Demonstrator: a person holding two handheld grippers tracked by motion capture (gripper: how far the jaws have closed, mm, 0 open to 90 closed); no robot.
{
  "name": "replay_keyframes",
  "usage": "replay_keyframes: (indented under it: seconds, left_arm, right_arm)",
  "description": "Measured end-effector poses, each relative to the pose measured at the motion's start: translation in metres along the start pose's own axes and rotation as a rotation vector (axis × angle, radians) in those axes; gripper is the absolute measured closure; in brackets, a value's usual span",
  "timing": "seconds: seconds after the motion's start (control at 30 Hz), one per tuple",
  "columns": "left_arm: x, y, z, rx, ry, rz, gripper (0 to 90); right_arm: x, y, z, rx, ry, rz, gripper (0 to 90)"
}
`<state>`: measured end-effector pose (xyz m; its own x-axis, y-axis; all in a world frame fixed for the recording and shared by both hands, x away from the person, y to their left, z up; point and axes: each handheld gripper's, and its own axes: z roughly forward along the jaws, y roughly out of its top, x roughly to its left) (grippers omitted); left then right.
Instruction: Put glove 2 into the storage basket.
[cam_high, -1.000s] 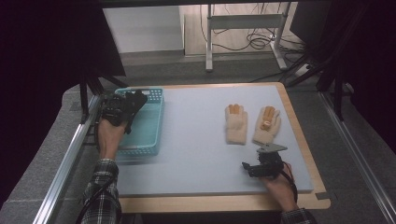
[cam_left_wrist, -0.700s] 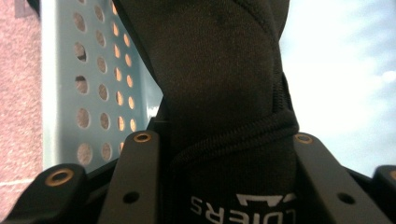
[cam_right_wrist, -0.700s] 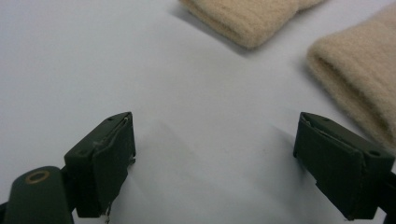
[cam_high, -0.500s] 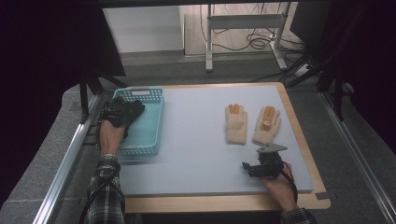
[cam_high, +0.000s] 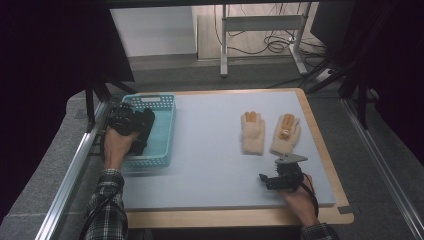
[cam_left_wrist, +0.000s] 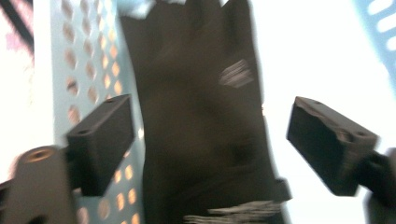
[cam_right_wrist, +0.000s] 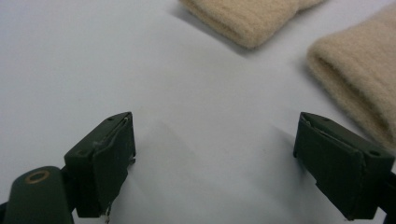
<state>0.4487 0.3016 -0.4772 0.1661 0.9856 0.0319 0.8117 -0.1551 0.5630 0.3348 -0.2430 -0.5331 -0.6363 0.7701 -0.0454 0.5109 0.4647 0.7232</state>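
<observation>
left tongs: i see them over the teal basket at the table's left, jaws just spread, released.
black glove: lying in the basket between my open jaws, pads clear of it.
right tongs: released, near right, close to two beige gloves.
</observation>
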Motion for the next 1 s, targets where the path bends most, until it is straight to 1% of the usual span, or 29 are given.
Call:
replay_keyframes:
  seconds: [0.03,0.07,0.1,0.13,0.17,0.23,0.27,0.3,0.33,0.37,0.4,0.43,0.47,0.5,0.53,0.57,0.6,0.7,0.83,0.9,0.97,1.0]
  left_arm:
    - [-0.003,0.001,-0.003,-0.022,-0.011,0.010,9.2]
    - [-0.006,0.001,-0.007,-0.043,-0.029,0.031,8.5]
    - [-0.011,0.002,-0.012,-0.066,-0.046,0.052,5.8]
    - [-0.011,0.002,-0.012,-0.066,-0.046,0.052,5.8]
    - [-0.015,0.002,-0.016,-0.084,-0.062,0.070,5.1]
    - [-0.022,0.002,-0.021,-0.117,-0.089,0.092,4.6]
    - [-0.027,0.001,-0.024,-0.139,-0.100,0.109,4.2]
    - [-0.034,0.000,-0.029,-0.172,-0.114,0.138,4.0]
    - [-0.034,0.000,-0.029,-0.172,-0.114,0.138,3.9]
    - [-0.039,-0.001,-0.031,-0.186,-0.120,0.155,3.9]
    - [-0.047,-0.002,-0.036,-0.208,-0.124,0.186,3.9]
    - [-0.053,-0.003,-0.039,-0.223,-0.126,0.208,3.8]
    - [-0.058,-0.004,-0.041,-0.236,-0.127,0.223,3.7]
    - [-0.058,-0.004,-0.041,-0.236,-0.127,0.223,3.3]
    - [-0.066,-0.006,-0.046,-0.254,-0.127,0.248,3.2]
    - [-0.066,-0.006,-0.046,-0.254,-0.127,0.248,2.9]
    - [-0.071,-0.007,-0.049,-0.267,-0.129,0.264,2.9]
    - [-0.084,-0.011,-0.056,-0.300,-0.146,0.279,0.5]
    - [-0.101,-0.017,-0.064,-0.339,-0.160,0.310,0.0]
    - [-0.110,-0.021,-0.068,-0.354,-0.162,0.329,0.0]
    - [-0.121,-0.024,-0.072,-0.362,-0.159,0.363,0.0]
    - [-0.126,-0.026,-0.073,-0.370,-0.163,0.374,0.0]
  right_arm:
    - [0.000,0.000,0.000,0.000,0.000,0.000,12.4]
    - [0.000,0.000,0.000,0.000,0.000,0.000,12.5]
    - [0.000,0.000,0.000,0.000,0.000,0.000,12.4]
    - [0.000,0.000,0.000,0.000,0.000,0.000,12.4]
    - [0.000,0.000,0.000,0.000,0.000,0.000,12.5]
    - [0.000,0.000,0.000,0.000,0.000,0.000,12.5]
    - [0.000,0.000,0.000,0.000,0.000,0.000,12.4]
    - [0.000,0.000,0.000,0.000,0.000,0.000,12.5]
    - [0.000,0.000,0.000,0.000,0.000,0.000,12.5]
    - [0.000,0.000,0.000,0.000,0.000,0.000,12.5]
    - [0.000,0.000,0.000,0.000,0.000,0.000,12.5]
    - [0.000,0.000,0.000,0.000,0.000,0.000,12.5]
    - [0.000,0.000,0.000,0.000,0.000,0.000,12.5]
    - [0.000,0.000,0.000,0.000,0.000,0.000,12.5]
    - [0.000,0.000,0.000,0.000,0.000,0.000,12.5]
    - [0.000,0.000,0.000,0.000,0.000,0.000,12.5]
    - [0.000,0.000,0.000,0.000,-0.001,0.000,12.5]
    - [0.000,0.000,0.000,0.000,0.000,0.000,12.5]
    - [0.000,0.000,0.000,0.001,0.000,-0.001,12.5]
    - [0.000,0.000,0.000,0.001,0.000,-0.001,12.5]
    - [0.000,0.000,0.000,0.001,0.000,-0.001,12.4]
    - [0.000,0.000,0.000,0.001,0.000,-0.001,12.5]
